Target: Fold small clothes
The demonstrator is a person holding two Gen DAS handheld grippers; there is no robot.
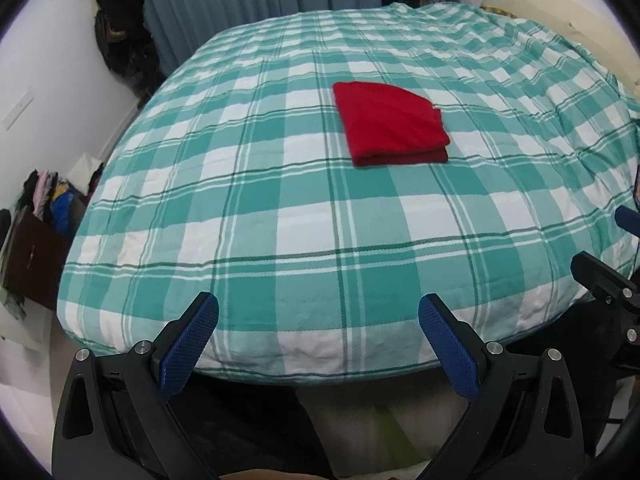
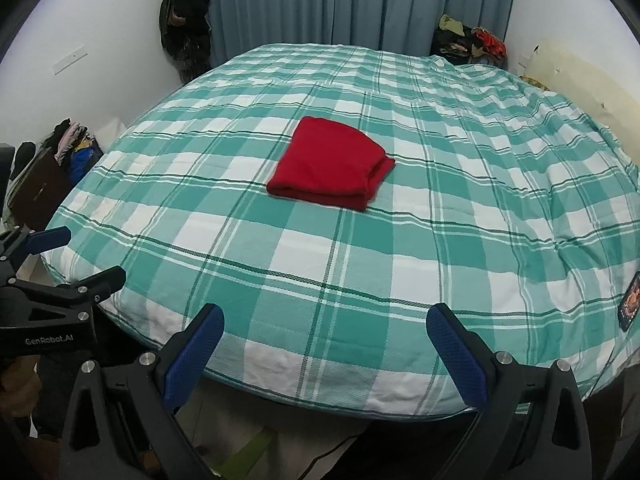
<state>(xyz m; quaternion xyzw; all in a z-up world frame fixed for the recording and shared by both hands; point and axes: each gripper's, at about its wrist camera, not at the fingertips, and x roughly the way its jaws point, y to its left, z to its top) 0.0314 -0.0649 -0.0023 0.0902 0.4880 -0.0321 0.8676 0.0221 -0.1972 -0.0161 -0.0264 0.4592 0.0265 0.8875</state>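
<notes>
A red garment (image 1: 390, 124) lies folded into a compact rectangle in the middle of the bed (image 1: 256, 240), which has a green and white plaid cover. It also shows in the right wrist view (image 2: 332, 164). My left gripper (image 1: 318, 312) is open and empty, held back over the bed's near edge, far from the garment. My right gripper (image 2: 325, 322) is open and empty too, also over the near edge. The left gripper shows at the left edge of the right wrist view (image 2: 76, 256), and part of the right gripper at the right edge of the left wrist view (image 1: 608, 260).
Grey curtains (image 2: 360, 4) hang behind the bed. Dark clothes hang on the wall at the back left (image 2: 186, 20). Piles of clothes lie at the back right (image 2: 470, 40) and in a box on the floor at the left (image 1: 44, 216). A phone (image 2: 629, 302) lies at the bed's right edge.
</notes>
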